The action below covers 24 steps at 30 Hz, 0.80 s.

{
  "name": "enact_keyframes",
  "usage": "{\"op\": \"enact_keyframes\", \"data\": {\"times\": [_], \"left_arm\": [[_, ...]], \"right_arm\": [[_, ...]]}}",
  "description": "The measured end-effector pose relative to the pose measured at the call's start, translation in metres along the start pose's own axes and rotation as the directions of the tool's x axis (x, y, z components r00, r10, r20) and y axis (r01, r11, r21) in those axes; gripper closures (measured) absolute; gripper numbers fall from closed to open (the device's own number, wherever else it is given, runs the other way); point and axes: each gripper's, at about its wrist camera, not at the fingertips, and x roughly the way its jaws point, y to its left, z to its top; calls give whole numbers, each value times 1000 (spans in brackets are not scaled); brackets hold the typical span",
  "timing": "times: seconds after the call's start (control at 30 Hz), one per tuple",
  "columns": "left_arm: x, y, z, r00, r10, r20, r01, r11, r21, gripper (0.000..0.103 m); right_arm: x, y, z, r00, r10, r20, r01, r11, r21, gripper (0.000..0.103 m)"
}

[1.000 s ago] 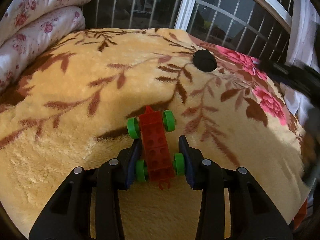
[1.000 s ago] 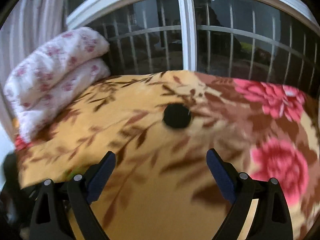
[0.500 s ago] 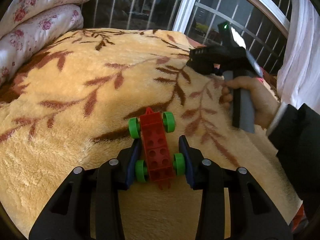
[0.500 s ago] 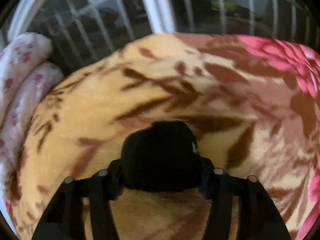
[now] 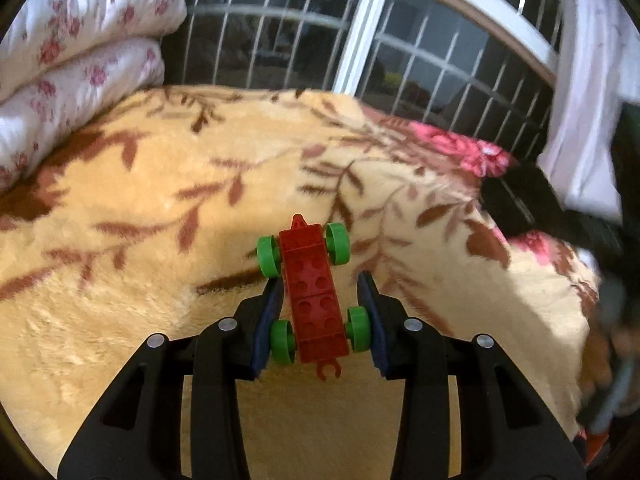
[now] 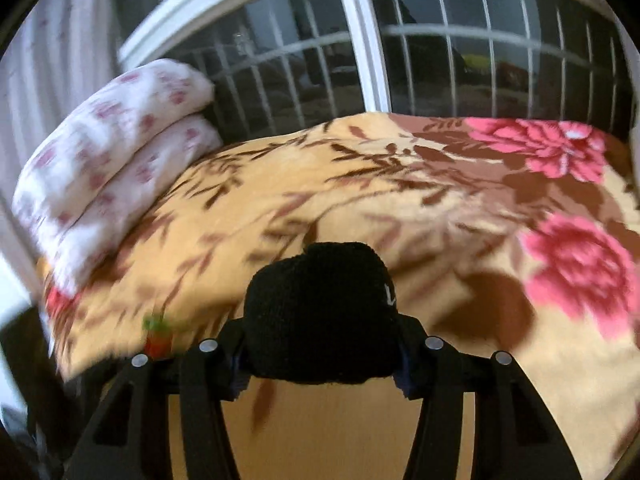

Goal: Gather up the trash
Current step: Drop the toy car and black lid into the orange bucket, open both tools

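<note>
A plush yellow blanket [image 5: 160, 240] with brown leaf sprays and pink flowers covers the bed, and everything I work on sits on it. At the blanket's far edge a barred window [image 5: 320, 48] with a white frame shows a dark outside; a pale curtain [image 5: 588, 100] hangs at the blanket's right end in my left view. At the blanket's left end lies a folded white quilt [image 6: 112, 152] with red flowers, stacked in two rolls.

My left hand-held gripper [image 5: 320, 312] sits low over the blanket, its fingers pointing toward the window. Its jaws stand narrowly apart on either side of a red toy car [image 5: 314, 296] with green wheels. The blue pads [image 5: 270, 320] are right against the rear wheels; I cannot tell whether they press them or only touch. The car lies lengthwise between the fingers, front wheels sticking out past the tips, and seems to rest on the blanket.

My right hand-held gripper [image 6: 320, 344] is clamped on a black knitted bundle [image 6: 320, 312], perhaps a rolled sock, with a small white mark on its right side. The bundle fills the space between the fingers and hides most of both pads. It appears raised a little above the blanket.

In the right view the toy car [image 6: 158, 338] shows as a red-and-green blur near the blanket's front left edge, just left of the bundle. At the blanket's right edge in my left view, dark blurred shapes [image 5: 560, 208] overlap the pink flowers; I cannot make them out.
</note>
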Motion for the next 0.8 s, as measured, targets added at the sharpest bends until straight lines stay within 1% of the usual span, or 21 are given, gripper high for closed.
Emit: {"op": "enact_keyframes", "data": {"times": [0.07, 0.2, 0.33, 0.4, 0.5, 0.6, 0.67, 0.8], "left_arm": [[-18, -5, -2, 1000, -19, 21, 18, 999, 32, 65], [-55, -16, -13, 997, -73, 2, 73, 994, 78, 65], [-99, -32, -36, 995, -98, -15, 99, 984, 146, 65], [-121, -41, -53, 994, -102, -25, 105, 978, 182, 65], [-141, -49, -78, 991, -116, -59, 126, 969, 213, 65], [-149, -58, -108, 987, -115, -110, 139, 958, 252, 65], [-149, -63, -125, 984, -111, -139, 146, 950, 276, 65], [-136, -70, -162, 973, -72, -221, 145, 930, 337, 65]], "right_arm": [[-33, 7, -25, 1000, -11, 18, 12, 999, -35, 49], [-96, 20, -78, 999, -15, 51, 19, 997, -77, 49], [-141, 32, -129, 996, -33, 77, 41, 994, -101, 49], [-156, 36, -151, 997, -24, 76, 31, 995, -93, 49], [-168, 37, -182, 999, 3, 40, -1, 999, -54, 49], [-167, 33, -207, 1000, -4, -11, 4, 1000, -31, 49], [-163, 30, -223, 998, -13, -57, 12, 1000, -23, 49], [-148, 21, -244, 990, -14, -143, 12, 1000, -12, 48]]}}
